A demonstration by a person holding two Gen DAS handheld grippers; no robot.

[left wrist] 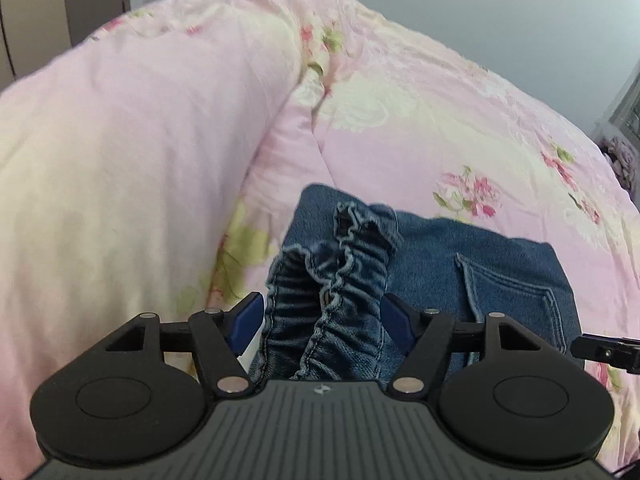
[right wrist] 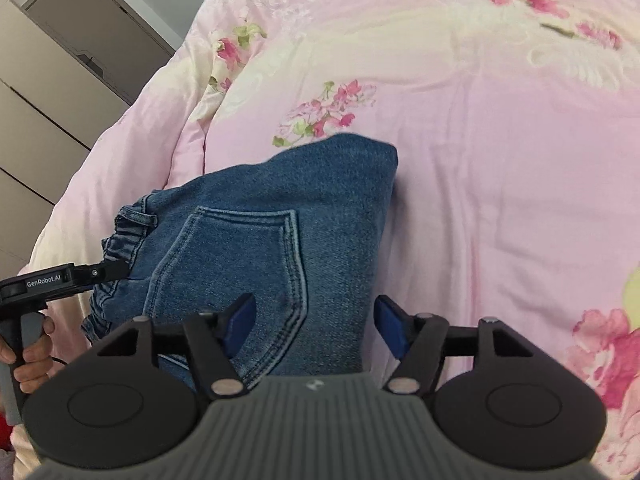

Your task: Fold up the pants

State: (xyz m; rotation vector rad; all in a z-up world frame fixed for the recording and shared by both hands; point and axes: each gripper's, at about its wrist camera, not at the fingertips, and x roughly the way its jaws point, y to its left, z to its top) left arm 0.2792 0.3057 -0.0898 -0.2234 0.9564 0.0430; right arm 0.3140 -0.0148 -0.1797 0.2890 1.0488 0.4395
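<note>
The pants (left wrist: 420, 264) are seen in the lower middle of the left wrist view, lying on a pink flowered quilt (left wrist: 400, 120). They are judged to be soft, fairly thick denim: limp, moderately heavy for cloth, not slippery and not fragile, so that a fold would likely sag unless both ends are carried. The gathered elastic waistband (left wrist: 320, 292) is bunched at lower centre and is judged the firmest place to be gripped. The left gripper (left wrist: 322, 312) is held wide open, its blue pads on either side of the waistband; whether cloth is touched cannot be told.

In the right wrist view the pants (right wrist: 340, 208) fill the centre, a back pocket (right wrist: 240, 264) showing left of middle. The right gripper (right wrist: 314, 320) is likewise spread wide over the denim at lower centre, nothing being clamped.
</note>
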